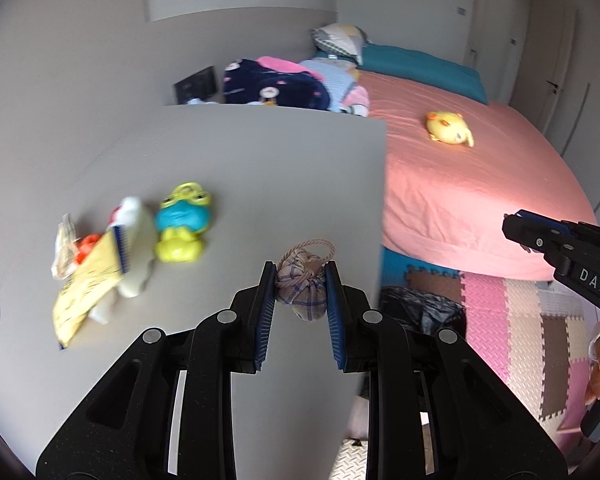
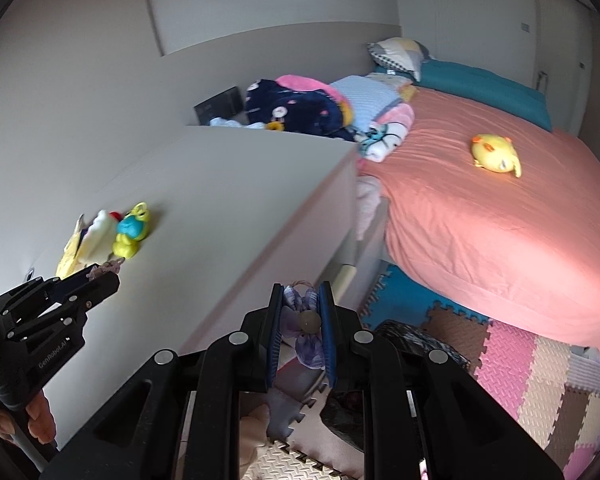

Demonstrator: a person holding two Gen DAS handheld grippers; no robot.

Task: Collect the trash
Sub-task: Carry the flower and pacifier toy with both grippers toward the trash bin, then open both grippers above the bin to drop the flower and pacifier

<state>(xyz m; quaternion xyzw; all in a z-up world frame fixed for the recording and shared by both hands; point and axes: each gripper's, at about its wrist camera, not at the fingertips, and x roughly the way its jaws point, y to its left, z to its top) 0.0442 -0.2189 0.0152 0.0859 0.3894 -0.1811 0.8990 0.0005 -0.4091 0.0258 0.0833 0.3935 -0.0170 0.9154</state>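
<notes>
Holding: my left gripper (image 1: 300, 280) is clamped on a checked cloth pouch (image 1: 303, 284) with a cord loop, above the near edge of the grey cabinet top (image 1: 240, 168).
Right side: my right gripper (image 2: 302, 312) is squeezed on a purple cloth bundle (image 2: 306, 330) with a bead on it, out past the cabinet's front and above the foam floor mats (image 2: 540, 368).
Bin: black bag bin (image 1: 420, 308) sits on the floor between cabinet and bed (image 1: 480, 184), below and right of the left gripper (only part of the rim shows in either view).
Leftovers: yellow wrapper (image 1: 86, 284), a white crumpled piece (image 1: 136, 240) and a frog toy (image 1: 182, 224) lie close together far left on the cabinet top; blurred, so I can't tell which are touching.
Risk, pouch: it's pinched at its upper half with the belly hanging free, so I judge a quick swing could work it out of the pads before it's over the bin.
Risk, bundle: soft fabric, the bead is round, grip may be on loose folds only; it could slide out onto the mats.
Risk, crowding: both grippers heading for one small bin opening, likely to knock each other.
Risk, sorting: frog toy and the yellow duck toy (image 1: 448, 128) on the bed aren't trash, I reckon; grabbing the wrapper could drag the frog along.
</notes>
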